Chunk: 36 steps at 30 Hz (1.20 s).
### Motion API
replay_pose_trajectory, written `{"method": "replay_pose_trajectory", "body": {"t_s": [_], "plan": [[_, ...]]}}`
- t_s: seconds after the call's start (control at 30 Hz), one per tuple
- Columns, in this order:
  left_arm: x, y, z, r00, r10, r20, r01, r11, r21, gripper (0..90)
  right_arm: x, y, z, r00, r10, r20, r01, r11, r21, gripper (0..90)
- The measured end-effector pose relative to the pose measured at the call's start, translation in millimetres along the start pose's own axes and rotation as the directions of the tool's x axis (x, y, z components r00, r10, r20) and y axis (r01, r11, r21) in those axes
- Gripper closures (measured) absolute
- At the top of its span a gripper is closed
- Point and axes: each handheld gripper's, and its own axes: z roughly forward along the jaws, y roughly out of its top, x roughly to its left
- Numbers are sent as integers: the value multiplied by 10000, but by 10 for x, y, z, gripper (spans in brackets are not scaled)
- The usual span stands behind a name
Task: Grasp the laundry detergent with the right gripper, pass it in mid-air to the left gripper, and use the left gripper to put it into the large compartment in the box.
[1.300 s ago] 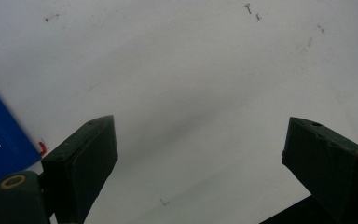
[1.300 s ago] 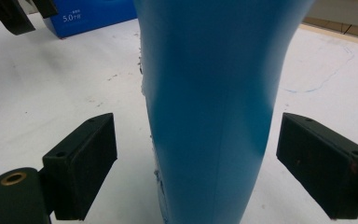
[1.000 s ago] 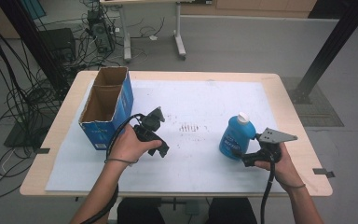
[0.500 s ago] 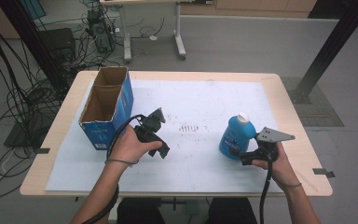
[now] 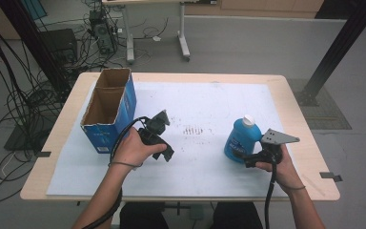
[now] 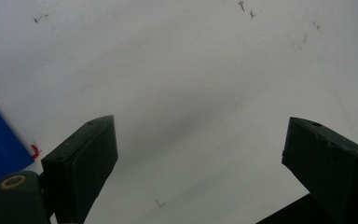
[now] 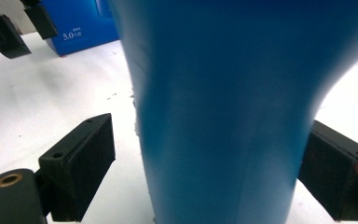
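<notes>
The blue bottle (image 5: 240, 140) stood upright on the white mat (image 5: 205, 109), toward the right side of the table (image 5: 295, 105), well apart from the open cardboard box (image 5: 108, 109) at the left. The right gripper (image 5: 246, 157) was set low at the bottle's base, its jaws spread wide with the bottle between them. In the right gripper view a clear gap was seen between the left pad and the bottle (image 7: 223, 112), while the far pad stood close against the other flank (whether it touched could not be told), so no firm grip was judged to be in place.

The left gripper (image 5: 164, 119) was held over bare mat just beside the box, its jaws wide and empty in the left gripper view.

Several risks were judged from this. If the jaws were closed unevenly, the bottle could be nudged sideways by the nearer pad and tipped, being tall, narrow at the neck and gripped so low. If it were lifted from so low a hold, it could swing or slip on its smooth curved wall. A carry toward the box could be spoiled by a strike against the box rim or the left gripper.
</notes>
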Motion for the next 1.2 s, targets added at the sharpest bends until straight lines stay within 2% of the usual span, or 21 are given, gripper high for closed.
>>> {"method": "replay_pose_trajectory", "body": {"t_s": [1.2], "plan": [[-31, 25, -5, 9999, 49, -120, -49, 10000, 50, 105, -8, 2, -37, 10000, 38, 39, -37, 9999, -109, 99]]}}
